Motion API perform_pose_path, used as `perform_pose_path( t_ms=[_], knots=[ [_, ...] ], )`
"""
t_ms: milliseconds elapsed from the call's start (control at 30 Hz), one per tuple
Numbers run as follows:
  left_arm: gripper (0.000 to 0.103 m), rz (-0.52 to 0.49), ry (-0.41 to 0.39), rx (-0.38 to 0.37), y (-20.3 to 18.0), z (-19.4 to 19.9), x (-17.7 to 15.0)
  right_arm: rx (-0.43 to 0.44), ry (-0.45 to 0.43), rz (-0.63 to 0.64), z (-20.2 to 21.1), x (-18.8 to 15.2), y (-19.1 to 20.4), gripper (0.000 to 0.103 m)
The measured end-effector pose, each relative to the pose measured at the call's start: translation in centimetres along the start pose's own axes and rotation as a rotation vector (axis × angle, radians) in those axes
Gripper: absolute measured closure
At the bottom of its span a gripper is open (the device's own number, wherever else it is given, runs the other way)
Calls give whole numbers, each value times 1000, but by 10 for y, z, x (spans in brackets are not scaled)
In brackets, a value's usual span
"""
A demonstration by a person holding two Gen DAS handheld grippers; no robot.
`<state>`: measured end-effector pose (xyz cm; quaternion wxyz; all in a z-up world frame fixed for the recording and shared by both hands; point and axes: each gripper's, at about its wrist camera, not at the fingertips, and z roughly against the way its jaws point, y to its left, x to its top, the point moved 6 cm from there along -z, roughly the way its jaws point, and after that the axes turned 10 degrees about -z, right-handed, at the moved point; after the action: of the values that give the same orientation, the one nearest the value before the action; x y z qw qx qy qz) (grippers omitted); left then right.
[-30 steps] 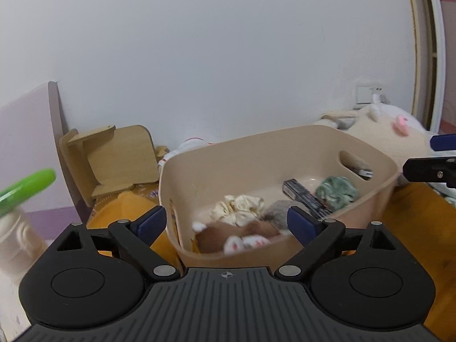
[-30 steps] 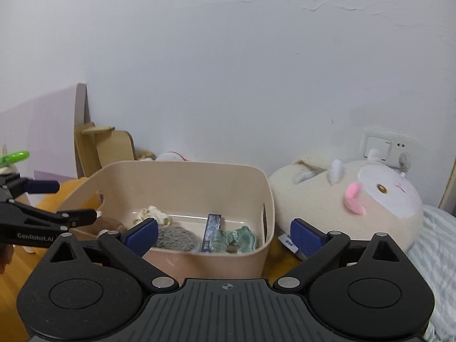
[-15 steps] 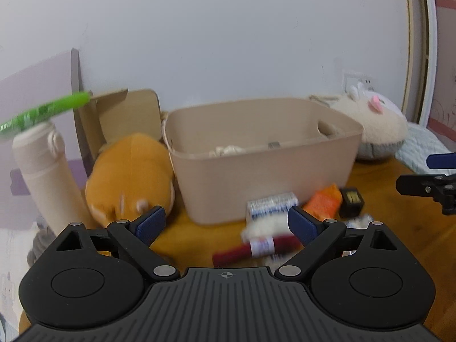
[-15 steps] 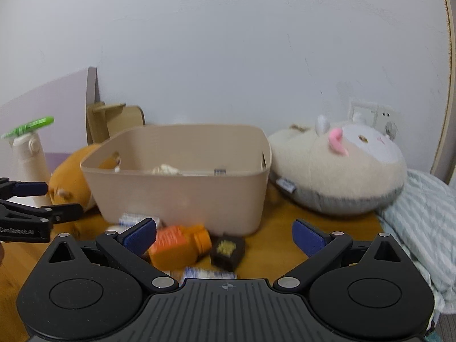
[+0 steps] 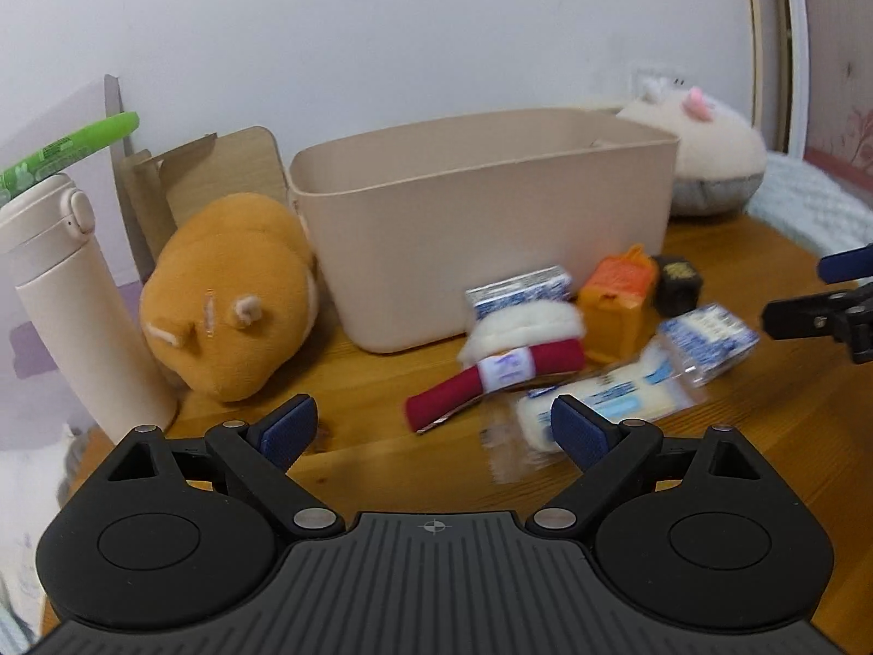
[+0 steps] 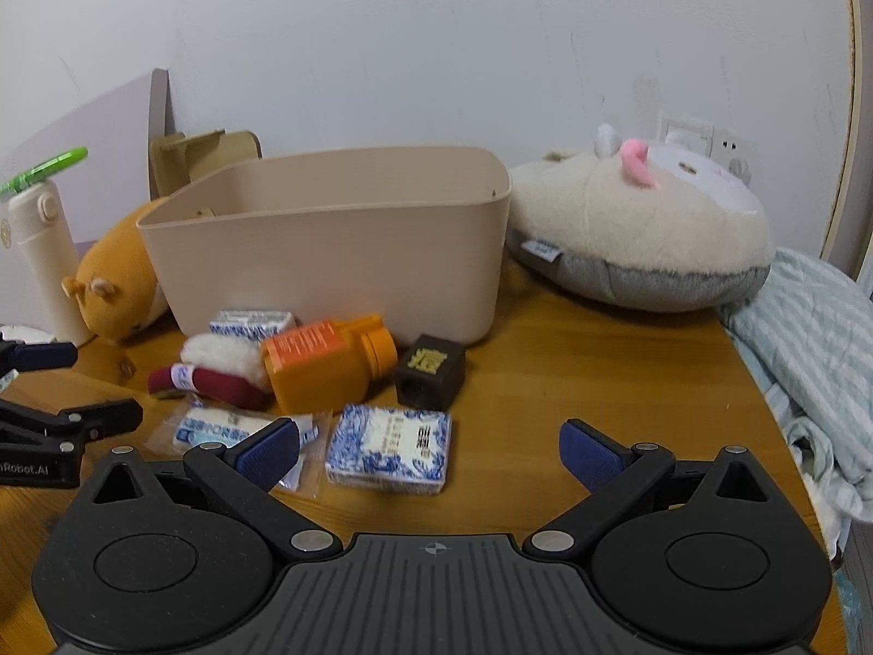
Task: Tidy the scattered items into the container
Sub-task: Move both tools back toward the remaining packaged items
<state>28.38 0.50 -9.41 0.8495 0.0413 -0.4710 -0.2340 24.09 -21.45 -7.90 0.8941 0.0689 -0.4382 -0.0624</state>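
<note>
Both grippers, left gripper (image 5: pixel 434 431) and right gripper (image 6: pixel 431 450), are held wide open and empty, seemingly readied for a pick, with the blue-patterned tissue pack (image 6: pixel 390 450) lying between the right fingers and the beige storage bin (image 6: pixel 333 240) beyond them on the desk (image 6: pixel 600 382).

We're looking at a home bedroom. Plush toys are sitting on a wooden tabletop (image 6: pixel 627 376): a cream plush (image 6: pixel 644 234) at 2 o'clock, an orange plush (image 5: pixel 229 295) at 10 o'clock. Striped bedding (image 6: pixel 807 349) is bunching up at 3 o'clock, touching the table edge. A wall socket (image 6: pixel 704 139) is showing on the white plaster wall behind the cream plush. A cream flask (image 5: pixel 76 305) is standing at 9 o'clock by a lilac panel (image 6: pixel 98 125).
</note>
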Motion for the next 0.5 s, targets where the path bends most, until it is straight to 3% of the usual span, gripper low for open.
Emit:
perform_pose_path(
  t_ms=[200,500],
  knots=[
    [9,-95,9,50,7,-15,-7,-7,33,8,-15,-9,3,0],
    [9,-311,-51,99,-5,-37,-5,-39,58,27,-34,-17,9,0]
  ],
)
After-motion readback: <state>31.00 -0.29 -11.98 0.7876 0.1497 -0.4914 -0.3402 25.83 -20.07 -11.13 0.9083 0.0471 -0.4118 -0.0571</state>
